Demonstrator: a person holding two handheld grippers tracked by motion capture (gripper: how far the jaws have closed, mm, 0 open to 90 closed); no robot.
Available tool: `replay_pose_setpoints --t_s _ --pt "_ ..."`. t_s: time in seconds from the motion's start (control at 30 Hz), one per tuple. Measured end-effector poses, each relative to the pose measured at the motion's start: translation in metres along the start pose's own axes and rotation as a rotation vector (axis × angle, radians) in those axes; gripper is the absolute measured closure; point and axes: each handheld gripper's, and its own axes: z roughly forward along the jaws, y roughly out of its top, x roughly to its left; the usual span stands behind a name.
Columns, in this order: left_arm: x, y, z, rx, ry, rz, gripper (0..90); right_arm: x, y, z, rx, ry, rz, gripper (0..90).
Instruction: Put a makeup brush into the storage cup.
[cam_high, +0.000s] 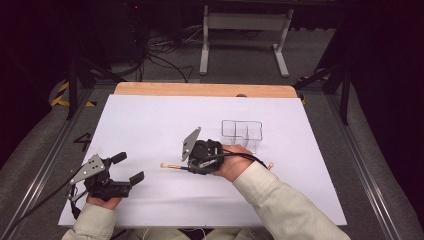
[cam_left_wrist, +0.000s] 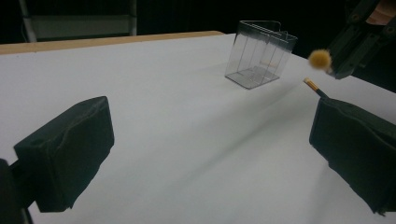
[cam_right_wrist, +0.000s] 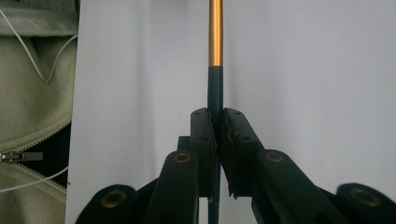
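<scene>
Clear divided box (cam_high: 242, 134), right of centre, holds nothing; right gripper (cam_high: 192, 166) pinches the brush (cam_high: 171, 166) beside it, left gripper (cam_high: 127, 167) gapes wide.

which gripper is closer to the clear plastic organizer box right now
Right. The right gripper is just left of and in front of the clear box, shut on a brush. The left gripper sits open near the table's front-left corner, far from it.

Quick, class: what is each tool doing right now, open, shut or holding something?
Left tool: open, holding nothing.
Right tool: shut on the brush, gripping its dark handle.
</scene>
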Motion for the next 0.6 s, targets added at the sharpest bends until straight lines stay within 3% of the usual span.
replay_pose_setpoints --t_s 0.43,0.6 --pt "0.000 0.000 0.003 0.006 -0.006 0.005 0.3 -0.002 -0.027 -0.031 -0.225 -0.095 0.097 83.1" --pt "0.000 0.000 0.004 0.006 -0.007 0.004 0.3 -0.006 -0.036 -0.040 -0.289 -0.106 0.126 83.1"
